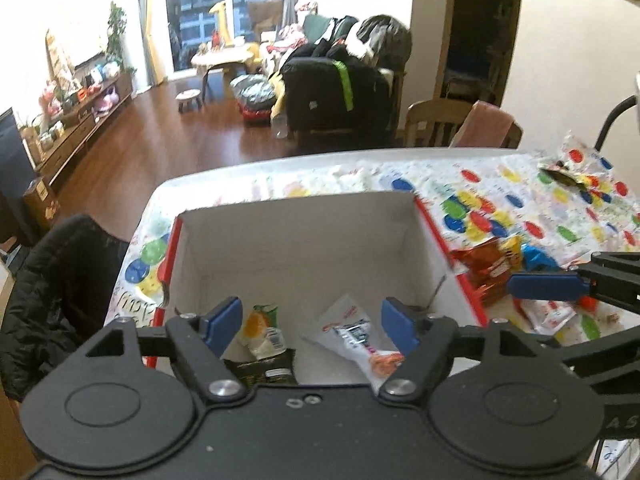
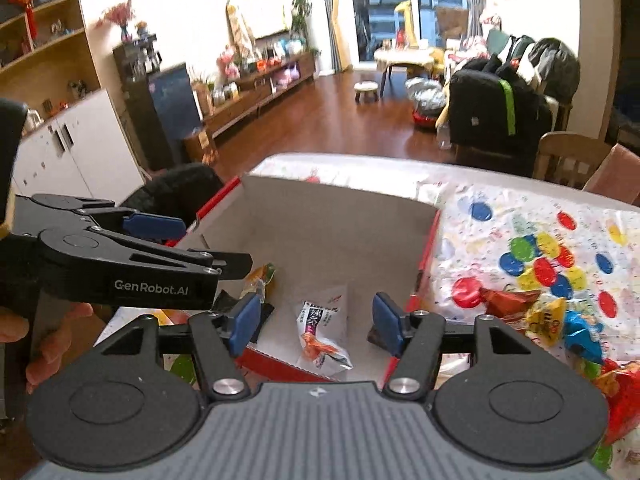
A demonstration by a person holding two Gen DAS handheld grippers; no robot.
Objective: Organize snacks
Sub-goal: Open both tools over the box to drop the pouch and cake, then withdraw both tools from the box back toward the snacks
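A white-lined box with red outer walls [image 1: 296, 232] stands open on the dotted tablecloth. Inside lie an orange-and-green packet [image 1: 262, 326], a white packet with an orange end [image 1: 352, 332] and a dark packet [image 1: 260, 374]. My left gripper [image 1: 310, 322] hangs open over the box's near edge and holds nothing. My right gripper [image 2: 316, 320] is also open and empty, hovering above the white packet [image 2: 320, 328] in the box [image 2: 320, 216]. Loose snacks are piled right of the box: an orange packet [image 2: 508, 300], a yellow one [image 2: 546, 318] and a blue one [image 2: 580, 336].
A hand [image 2: 52, 340] grips the left tool at the left edge. A chair draped with a black jacket [image 1: 60, 280] stands left of the table, and a wooden chair [image 1: 436, 120] at its far side. A torn wrapper [image 1: 560, 176] lies far right on the cloth.
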